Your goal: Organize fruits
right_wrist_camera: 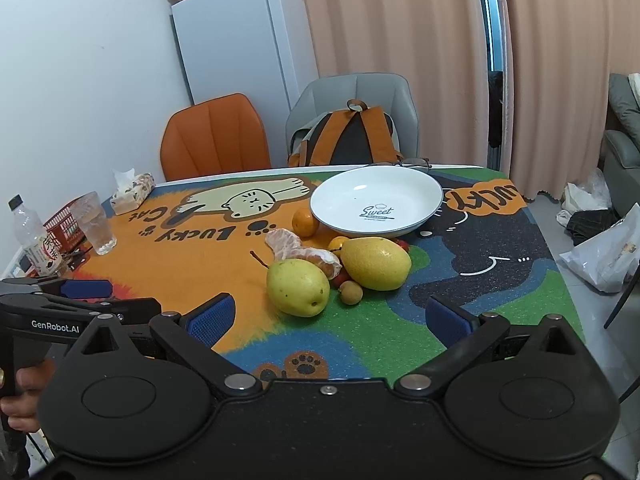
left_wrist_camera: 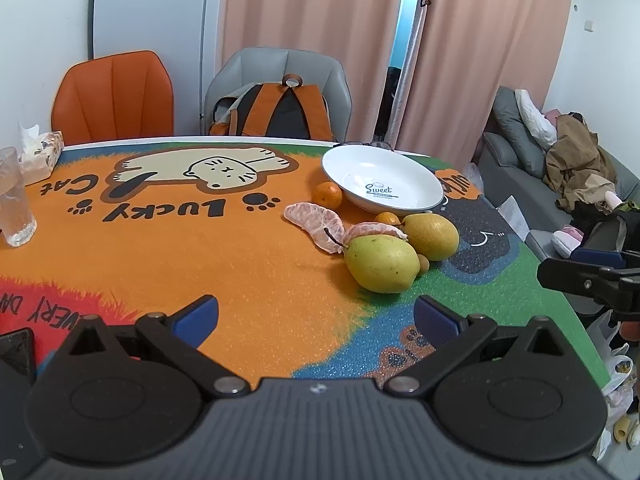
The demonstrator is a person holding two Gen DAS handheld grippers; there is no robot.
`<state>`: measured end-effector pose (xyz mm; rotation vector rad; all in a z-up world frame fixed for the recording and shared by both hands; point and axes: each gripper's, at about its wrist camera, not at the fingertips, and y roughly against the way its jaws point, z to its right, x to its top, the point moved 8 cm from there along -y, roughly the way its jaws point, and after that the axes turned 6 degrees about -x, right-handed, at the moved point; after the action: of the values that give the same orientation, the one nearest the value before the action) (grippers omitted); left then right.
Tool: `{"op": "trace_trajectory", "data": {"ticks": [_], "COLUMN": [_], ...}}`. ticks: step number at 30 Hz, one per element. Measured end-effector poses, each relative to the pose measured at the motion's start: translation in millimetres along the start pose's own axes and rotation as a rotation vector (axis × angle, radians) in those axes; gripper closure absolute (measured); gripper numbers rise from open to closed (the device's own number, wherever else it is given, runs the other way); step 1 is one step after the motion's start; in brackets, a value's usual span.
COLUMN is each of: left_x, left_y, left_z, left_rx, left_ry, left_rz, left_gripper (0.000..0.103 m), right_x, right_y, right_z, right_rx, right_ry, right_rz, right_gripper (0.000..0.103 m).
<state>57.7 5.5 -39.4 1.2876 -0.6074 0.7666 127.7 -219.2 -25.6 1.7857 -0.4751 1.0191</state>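
Two yellow pears lie on the cartoon table mat: a near one point(left_wrist_camera: 378, 262) point(right_wrist_camera: 298, 287) and a far one point(left_wrist_camera: 432, 236) point(right_wrist_camera: 376, 263). Peeled citrus segments point(left_wrist_camera: 316, 220) point(right_wrist_camera: 286, 245), a small brown fruit point(right_wrist_camera: 351, 293), two small oranges point(left_wrist_camera: 327, 194) point(right_wrist_camera: 305, 222) and something red sit beside them. An empty white "Sweet" plate point(left_wrist_camera: 382, 180) point(right_wrist_camera: 376, 202) stands just behind. My left gripper point(left_wrist_camera: 316, 318) is open and empty, short of the fruit. My right gripper point(right_wrist_camera: 330, 318) is open and empty, just before the near pear.
A glass point(left_wrist_camera: 14, 200) point(right_wrist_camera: 96, 222), tissue box point(left_wrist_camera: 42, 150) point(right_wrist_camera: 134, 192), bottle point(right_wrist_camera: 34, 240) and red basket point(right_wrist_camera: 64, 226) stand at the table's left. An orange chair point(left_wrist_camera: 114, 96) and a grey chair with a backpack point(left_wrist_camera: 276, 110) are behind. Spectacles point(right_wrist_camera: 416, 163) lie behind the plate.
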Motion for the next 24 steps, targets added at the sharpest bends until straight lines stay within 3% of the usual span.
{"op": "trace_trajectory", "data": {"ticks": [24], "left_x": [1.2], "left_y": [1.9], "left_z": [-6.0], "left_rx": [0.005], "left_ry": [0.008], "left_rz": [0.005], "left_gripper": [0.0], "right_x": [0.1], "right_y": [-1.7], "right_z": [-6.2], "right_rx": [0.015], "right_ry": [0.014], "right_rz": [-0.005], "right_gripper": [0.0]}}
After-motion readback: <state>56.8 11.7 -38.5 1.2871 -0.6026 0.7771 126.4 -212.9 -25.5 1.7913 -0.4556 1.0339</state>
